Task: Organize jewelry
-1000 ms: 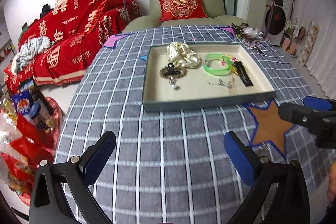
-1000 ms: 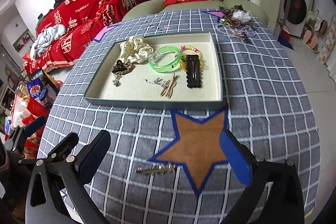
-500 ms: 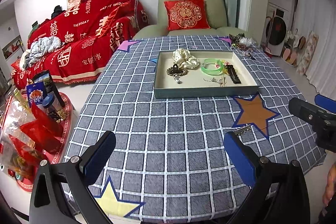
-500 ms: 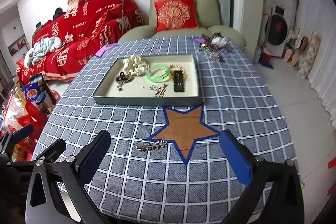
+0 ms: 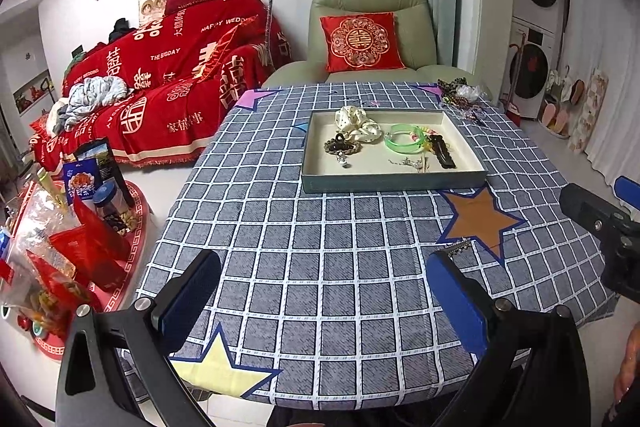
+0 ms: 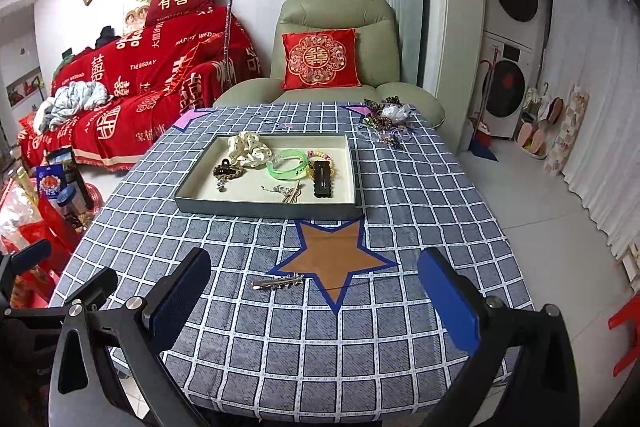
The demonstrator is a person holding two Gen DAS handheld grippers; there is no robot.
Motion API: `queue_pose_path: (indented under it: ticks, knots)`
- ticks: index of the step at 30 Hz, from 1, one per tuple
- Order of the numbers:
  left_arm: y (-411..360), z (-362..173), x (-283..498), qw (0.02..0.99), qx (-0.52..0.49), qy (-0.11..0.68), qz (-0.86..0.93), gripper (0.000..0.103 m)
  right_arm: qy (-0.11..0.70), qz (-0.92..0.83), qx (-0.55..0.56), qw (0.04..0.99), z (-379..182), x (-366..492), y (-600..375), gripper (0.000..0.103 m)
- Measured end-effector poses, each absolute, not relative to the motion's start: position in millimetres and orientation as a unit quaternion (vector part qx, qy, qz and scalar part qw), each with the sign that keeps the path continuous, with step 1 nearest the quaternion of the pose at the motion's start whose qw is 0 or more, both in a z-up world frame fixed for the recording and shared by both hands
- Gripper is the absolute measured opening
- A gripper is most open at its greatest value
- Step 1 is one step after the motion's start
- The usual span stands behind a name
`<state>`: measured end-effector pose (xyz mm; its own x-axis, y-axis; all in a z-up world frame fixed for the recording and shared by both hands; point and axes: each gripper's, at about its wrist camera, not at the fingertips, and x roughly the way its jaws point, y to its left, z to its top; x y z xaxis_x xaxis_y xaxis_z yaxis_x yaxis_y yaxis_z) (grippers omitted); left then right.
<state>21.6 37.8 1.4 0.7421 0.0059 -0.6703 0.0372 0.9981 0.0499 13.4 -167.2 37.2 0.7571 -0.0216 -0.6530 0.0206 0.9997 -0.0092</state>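
A grey tray (image 5: 392, 182) (image 6: 264, 207) sits on the checked tablecloth and holds a cream scrunchie (image 6: 247, 147), a green bangle (image 6: 287, 165), a black hair clip (image 6: 322, 179), a dark claw clip (image 6: 225, 171) and small metal pieces. A silver hair clip (image 6: 277, 283) (image 5: 458, 247) lies on the cloth beside the brown star (image 6: 334, 263). My left gripper (image 5: 320, 297) is open and empty above the near table edge. My right gripper (image 6: 314, 297) is open and empty, just short of the silver clip.
A pile of loose jewelry (image 6: 388, 123) lies at the far right corner of the table. A green armchair (image 6: 336, 67) stands behind the table, a red sofa (image 6: 132, 87) to the left. Snack packets and jars (image 5: 80, 211) sit on a low red stand at the left.
Both grippers have pulled back and up from the table, so the tray and the star look smaller and farther. Both stay open. The silver clip lies where it was.
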Motion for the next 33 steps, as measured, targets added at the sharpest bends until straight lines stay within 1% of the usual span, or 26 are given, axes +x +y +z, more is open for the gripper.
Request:
queue_pose_path:
  ticks: [33]
  knots:
    - [30.9,3.4,20.4,0.934,0.039,0.354,-0.005,0.103,0.35,-0.01,0.001,0.937,36.3,16.3,-164.9,0.103]
